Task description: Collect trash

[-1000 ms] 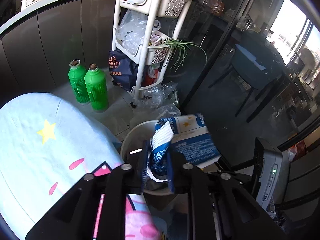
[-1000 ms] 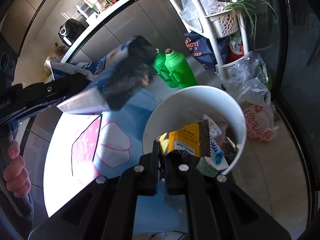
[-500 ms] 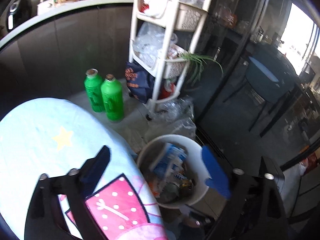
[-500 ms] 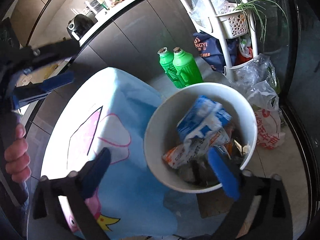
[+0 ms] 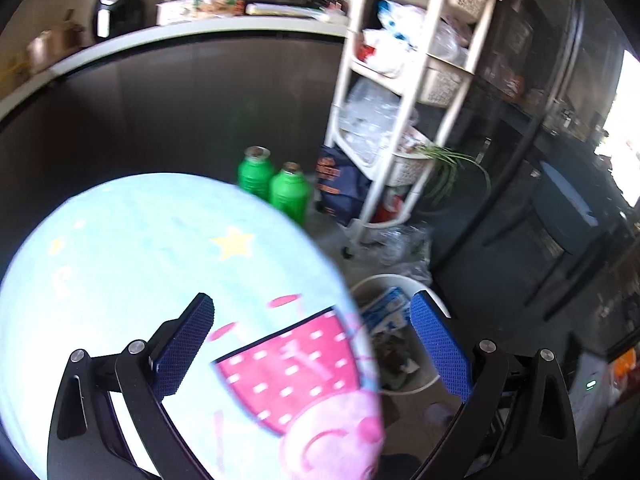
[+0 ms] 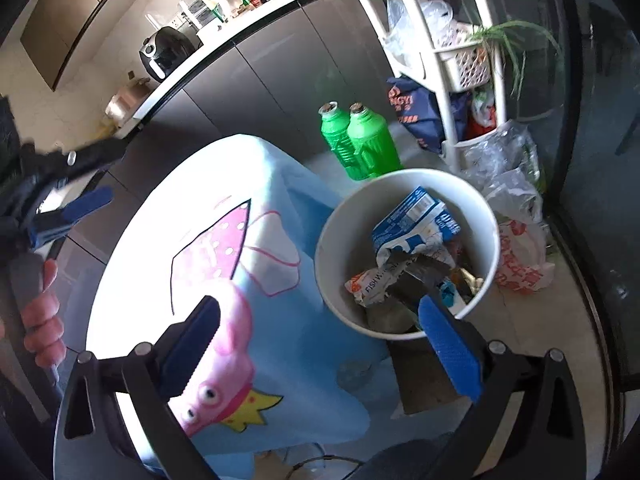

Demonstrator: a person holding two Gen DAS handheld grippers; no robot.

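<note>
A white trash bin [image 6: 404, 188] stands on the floor beside the table; it also shows in the left wrist view [image 5: 404, 280]. In it lie a blue and white carton [image 6: 416, 224], also seen in the left wrist view [image 5: 384, 308], and several crumpled wrappers [image 6: 372, 284]. My right gripper [image 6: 320, 344] is open and empty, above the table edge and the bin's near rim. My left gripper [image 5: 312, 344] is open and empty over the table; it appears at the far left of the right wrist view [image 6: 68, 208].
A round table with a light blue cartoon cloth [image 5: 140, 248] fills the left. Two green bottles [image 6: 360, 144] stand on the floor behind the bin. A white shelf cart [image 5: 404, 92] with bags, a plastic bag [image 6: 516, 256] and a dark glass door are to the right.
Both grippers opened and let go of their trash, which fell into the bin. Both then pulled back; the left gripper moved left over the table.
</note>
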